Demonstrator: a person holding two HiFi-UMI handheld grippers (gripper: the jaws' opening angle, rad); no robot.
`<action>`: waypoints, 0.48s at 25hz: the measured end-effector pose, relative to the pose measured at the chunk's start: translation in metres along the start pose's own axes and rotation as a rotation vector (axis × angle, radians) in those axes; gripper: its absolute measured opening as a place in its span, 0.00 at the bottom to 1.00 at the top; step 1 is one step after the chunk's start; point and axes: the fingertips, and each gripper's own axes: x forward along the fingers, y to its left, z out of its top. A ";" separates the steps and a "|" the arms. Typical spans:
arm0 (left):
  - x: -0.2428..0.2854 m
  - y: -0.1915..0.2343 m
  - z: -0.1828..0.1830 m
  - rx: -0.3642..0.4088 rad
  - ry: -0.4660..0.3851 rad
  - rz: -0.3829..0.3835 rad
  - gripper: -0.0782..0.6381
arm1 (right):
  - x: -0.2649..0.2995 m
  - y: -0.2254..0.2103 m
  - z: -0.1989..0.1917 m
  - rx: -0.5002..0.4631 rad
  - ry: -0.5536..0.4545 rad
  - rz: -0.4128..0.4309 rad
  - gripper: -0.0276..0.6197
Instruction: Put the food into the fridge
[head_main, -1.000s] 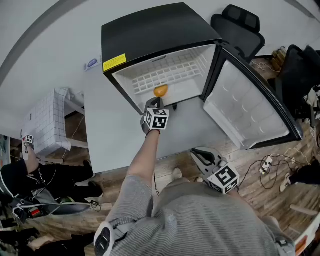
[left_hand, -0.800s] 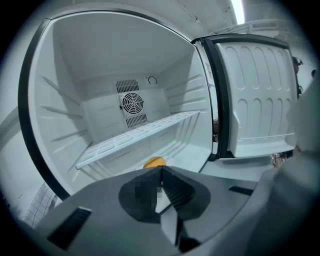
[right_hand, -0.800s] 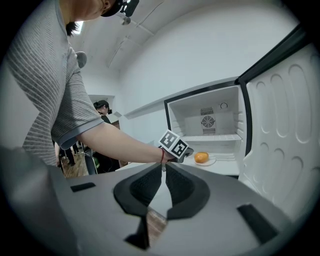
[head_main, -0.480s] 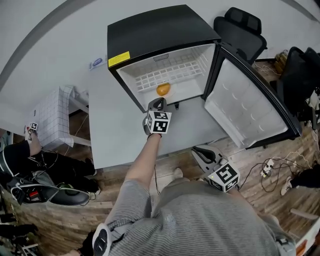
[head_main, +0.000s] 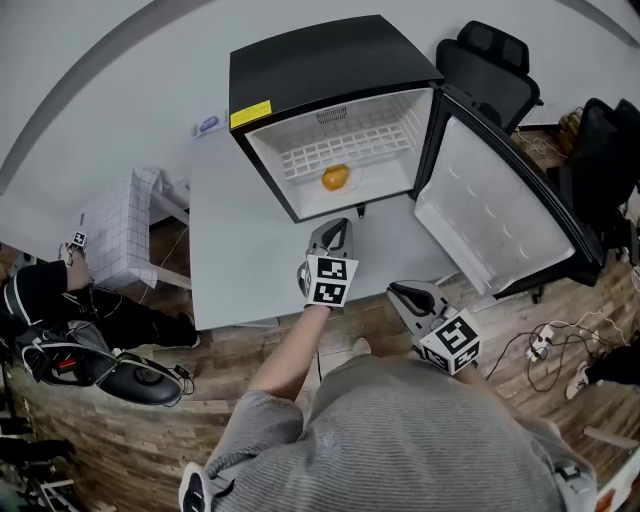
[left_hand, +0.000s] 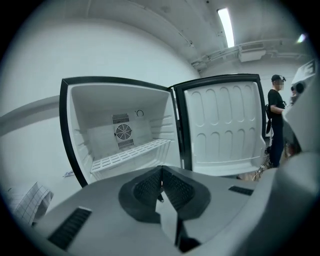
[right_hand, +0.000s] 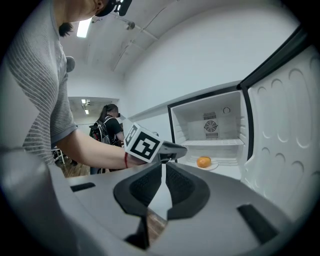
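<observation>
- Centrally in the head view, the left hand-held gripper (head_main: 337, 228) hung over the tabletop (head_main: 240, 250), just in front of the open fridge (head_main: 330, 60). Its jaws were pressed together with nothing between them, as its own view confirmed (left_hand: 161, 175).
- Lower right of it, the right hand-held gripper (head_main: 397, 292) sat close to the person's body, off the tabletop edge. Its jaws were likewise together and empty (right_hand: 163, 172).
- Further up the frame, the orange food (head_main: 336, 177) lay on the fridge floor, below the white wire shelf (head_main: 335, 150) and well apart from both grippers. The right gripper view showed it right of centre (right_hand: 203, 161).
- The fridge door (head_main: 490, 210) stood swung wide to the right.
- A black office chair (head_main: 490, 60) stood in the upper right corner, behind the door.
</observation>
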 end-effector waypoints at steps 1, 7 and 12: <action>-0.009 -0.008 0.003 -0.008 -0.012 -0.010 0.13 | 0.000 0.000 0.000 -0.002 -0.003 0.002 0.07; -0.062 -0.048 0.024 -0.016 -0.085 -0.055 0.12 | 0.000 0.003 0.006 -0.009 -0.028 0.013 0.07; -0.097 -0.064 0.032 -0.051 -0.117 -0.067 0.13 | 0.002 0.009 0.007 -0.009 -0.035 0.027 0.07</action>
